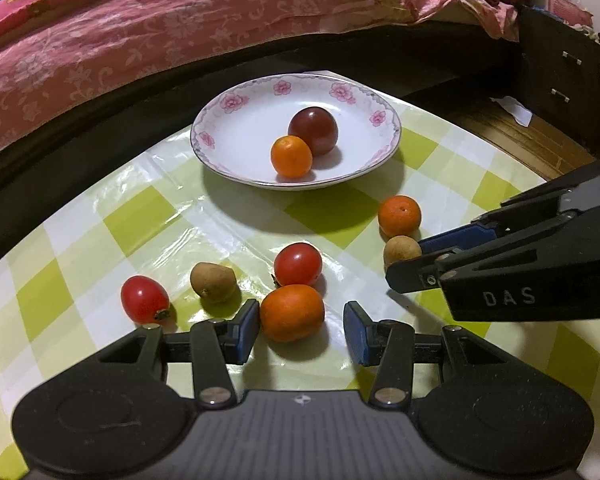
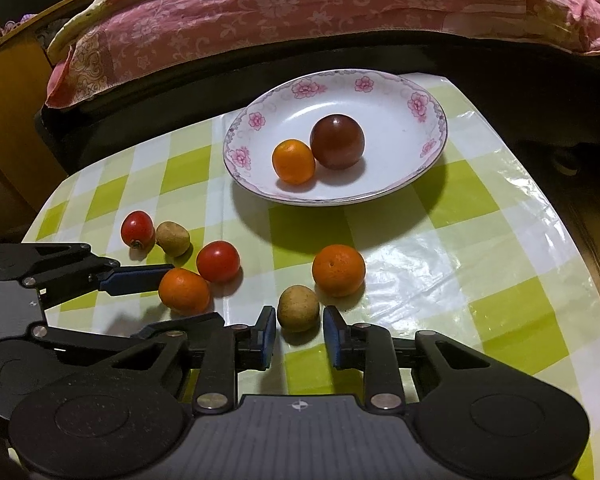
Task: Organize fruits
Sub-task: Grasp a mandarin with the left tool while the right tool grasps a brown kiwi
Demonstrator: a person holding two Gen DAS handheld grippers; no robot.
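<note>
I have both grippers spread to straddle fruit: left gripper (image 1: 301, 326) around a mandarin (image 1: 292, 312), right gripper (image 2: 300, 330) around a longan (image 2: 298, 307), gripping nothing; plate (image 1: 236, 120) holds 2 already.

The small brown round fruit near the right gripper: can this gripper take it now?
Probably yes. The right gripper is open, with the small brown round fruit right at its fingertips and nothing between; the orange mandarin sits just behind.

"DAS" is printed on the right tool (image 1: 405, 264).
</note>
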